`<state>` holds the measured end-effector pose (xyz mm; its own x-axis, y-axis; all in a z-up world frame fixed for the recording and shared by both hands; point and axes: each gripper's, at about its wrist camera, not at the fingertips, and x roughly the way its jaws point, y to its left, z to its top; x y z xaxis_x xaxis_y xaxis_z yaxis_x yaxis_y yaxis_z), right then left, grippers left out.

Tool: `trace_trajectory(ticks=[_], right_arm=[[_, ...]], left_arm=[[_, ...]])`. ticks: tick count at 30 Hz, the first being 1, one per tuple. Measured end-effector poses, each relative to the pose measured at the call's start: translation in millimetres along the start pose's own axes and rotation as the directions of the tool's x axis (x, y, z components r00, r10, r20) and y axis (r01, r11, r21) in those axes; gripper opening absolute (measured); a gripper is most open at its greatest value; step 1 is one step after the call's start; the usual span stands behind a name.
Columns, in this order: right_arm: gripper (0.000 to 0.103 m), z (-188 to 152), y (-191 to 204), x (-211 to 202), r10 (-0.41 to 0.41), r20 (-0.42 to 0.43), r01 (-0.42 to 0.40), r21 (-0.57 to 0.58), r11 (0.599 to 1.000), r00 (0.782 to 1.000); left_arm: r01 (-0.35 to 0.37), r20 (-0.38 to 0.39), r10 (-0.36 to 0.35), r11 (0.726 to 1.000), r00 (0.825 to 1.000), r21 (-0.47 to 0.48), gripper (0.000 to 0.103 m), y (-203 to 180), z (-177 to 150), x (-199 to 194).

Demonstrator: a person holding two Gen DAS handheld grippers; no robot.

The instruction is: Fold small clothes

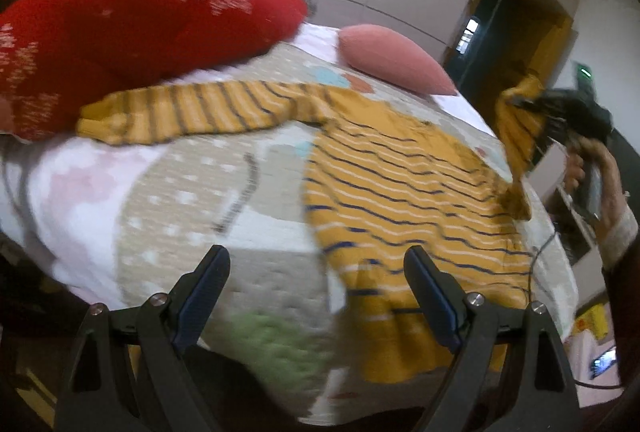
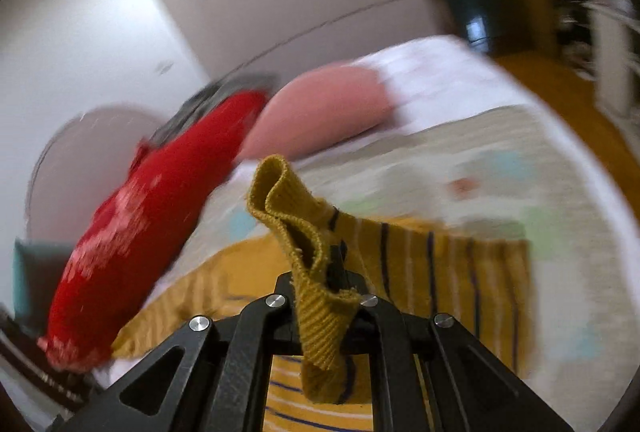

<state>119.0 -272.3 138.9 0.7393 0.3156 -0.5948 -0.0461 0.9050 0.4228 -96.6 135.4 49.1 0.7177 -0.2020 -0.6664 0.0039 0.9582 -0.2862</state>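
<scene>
Two grippers are mine: the left gripper (image 1: pixel 316 272) hangs spread wide with nothing in it above the bed (image 1: pixel 168 191), near the sweater's hem, while the right gripper (image 2: pixel 340 268) is clenched on the cuff (image 2: pixel 288 207), lifting that sleeve off the bed. Most of the sweater (image 1: pixel 400 183) lies flat on the bed, its other sleeve stretched toward the red cushion (image 1: pixel 132 31). Beyond the sweater sits a pink pillow (image 1: pixel 392 55).

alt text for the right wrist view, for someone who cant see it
The right gripper is shut on the ribbed cuff of a mustard striped sweater, held above a patterned bed cover. Behind lie a red pillow and a pink pillow.
</scene>
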Motion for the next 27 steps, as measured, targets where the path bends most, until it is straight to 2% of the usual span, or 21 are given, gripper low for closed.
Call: trace_trajectory(ticks=[3,7,10,11,12,13,15,19,21,22,24,25,27], right_arm=[[0.008,-14.7,48.3,82.7,0.039,-0.124,-0.043,-0.031,0.999,0.991],[0.008,-46.3,84.6,160.3,0.026,-0.249,-0.047,-0.08,0.996,0.968],[0.011,-68.9,104.1,205.8,0.041,-0.321,-0.068,-0.074,0.995,0.946],[0.016,-74.7,108.3,215.3,0.04,-0.332,-0.066,-0.066,0.996,0.942],[0.026,-80.0,114.3,225.7,0.056,-0.348,-0.079,-0.053,0.995,0.936],[0.032,-83.5,114.2,227.0,0.076,-0.361,-0.098,-0.044,0.994,0.93],[0.05,-87.5,124.3,235.0,0.101,-0.38,-0.129,-0.049,0.99,0.92],[0.054,-93.1,154.3,242.4,0.156,-0.418,-0.209,-0.086,0.974,0.895],[0.055,-86.1,166.9,230.2,0.168,-0.388,-0.236,-0.134,0.963,0.906],[0.056,-83.2,170.0,221.4,0.148,-0.369,-0.223,-0.172,0.959,0.918],[0.066,-83.8,172.9,202.0,0.022,-0.33,-0.129,-0.308,0.943,0.944],[0.066,-87.8,172.8,195.4,-0.004,-0.327,-0.119,-0.355,0.927,0.945],[0.067,-103.4,169.7,189.6,-0.039,-0.361,-0.122,-0.411,0.903,0.932]], left_arm=[[-0.024,0.007,0.024,0.999,1.0,-0.025,0.088,25.0,-2.3,-4.2],[-0.047,-0.004,0.047,0.996,0.999,-0.075,0.088,56.7,-7.3,-5.6],[-0.065,-0.016,0.063,0.992,0.998,-0.11,0.088,75.6,-11.3,-3.0],[-0.065,-0.019,0.063,0.99,0.998,-0.127,0.088,82.4,-12.5,-2.1],[-0.063,-0.022,0.061,0.988,0.998,-0.141,0.088,87.5,-13.4,-1.3],[-0.061,-0.025,0.058,0.986,0.998,-0.158,0.088,93.0,-14.1,-0.2],[-0.058,-0.027,0.054,0.983,0.998,-0.176,0.088,99.1,-15.9,-0.3],[-0.068,-0.036,0.063,0.981,0.997,-0.181,0.088,104.9,-15.9,0.0],[-0.077,-0.038,0.071,0.981,0.997,-0.178,0.088,108.2,-15.9,-1.7],[-0.079,-0.037,0.074,0.981,0.997,-0.177,0.088,109.5,-15.7,-1.9],[-0.084,-0.039,0.078,0.98,0.996,-0.178,0.088,114.8,-15.6,-0.4],[-0.084,-0.045,0.077,0.98,0.996,-0.183,0.088,117.8,-15.8,1.9],[-0.078,-0.058,0.068,0.977,0.996,-0.198,0.088,123.1,-16.0,7.8]])
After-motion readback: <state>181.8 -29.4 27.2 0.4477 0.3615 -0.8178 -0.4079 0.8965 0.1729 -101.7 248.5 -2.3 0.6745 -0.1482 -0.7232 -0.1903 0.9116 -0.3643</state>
